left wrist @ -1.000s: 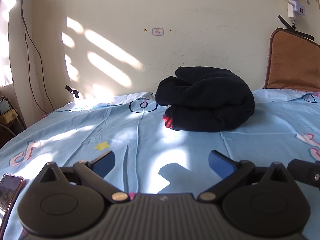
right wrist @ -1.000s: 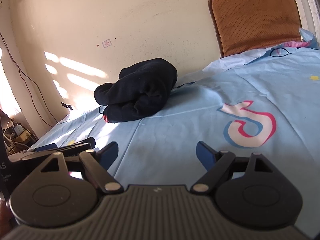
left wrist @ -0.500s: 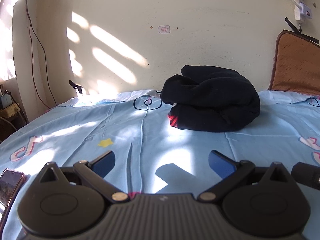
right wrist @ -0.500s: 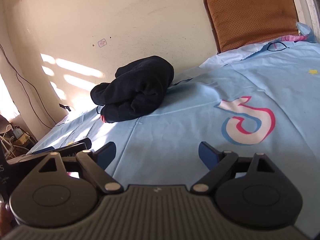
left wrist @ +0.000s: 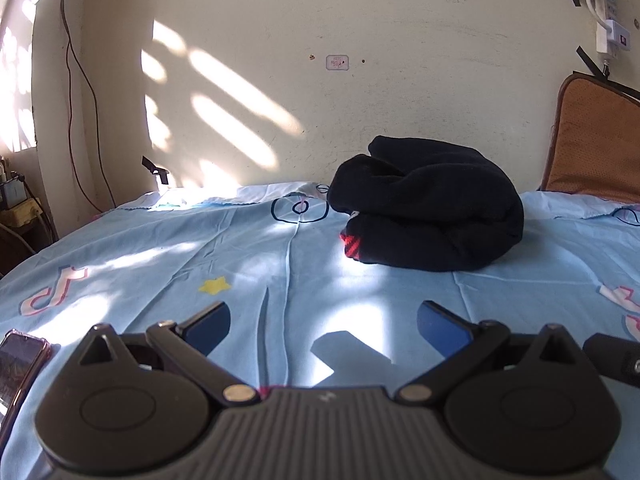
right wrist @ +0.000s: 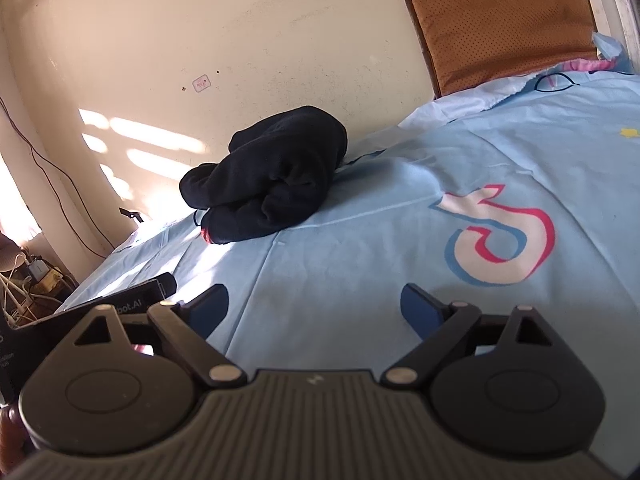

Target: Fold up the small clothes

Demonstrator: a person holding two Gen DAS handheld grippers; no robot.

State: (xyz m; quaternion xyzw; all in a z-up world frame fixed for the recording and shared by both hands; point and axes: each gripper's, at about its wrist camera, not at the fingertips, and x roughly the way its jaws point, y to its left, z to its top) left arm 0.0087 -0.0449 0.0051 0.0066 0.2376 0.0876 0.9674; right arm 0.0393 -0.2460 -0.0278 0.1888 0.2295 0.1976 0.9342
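A black garment (left wrist: 428,208) lies bundled in a folded heap at the far side of the light blue bed sheet (left wrist: 160,264), with a red striped bit showing at its lower left. In the right wrist view the same black garment (right wrist: 268,176) sits far ahead and to the left. My left gripper (left wrist: 322,316) is open over bare sheet, well short of the bundle. The jaws of my right gripper (right wrist: 314,300) are opening, with only the sheet (right wrist: 400,240) between them. Neither gripper touches the garment.
A phone (left wrist: 18,364) lies on the sheet at the near left. A brown cushion (left wrist: 596,140) leans on the wall at the back right. The left gripper's black body (right wrist: 132,304) sits close beside my right one. Cables and a small stand crowd the far left corner.
The right gripper's jaws have spread slightly wider. Both hands stay where they were, and the black bundle has not moved.
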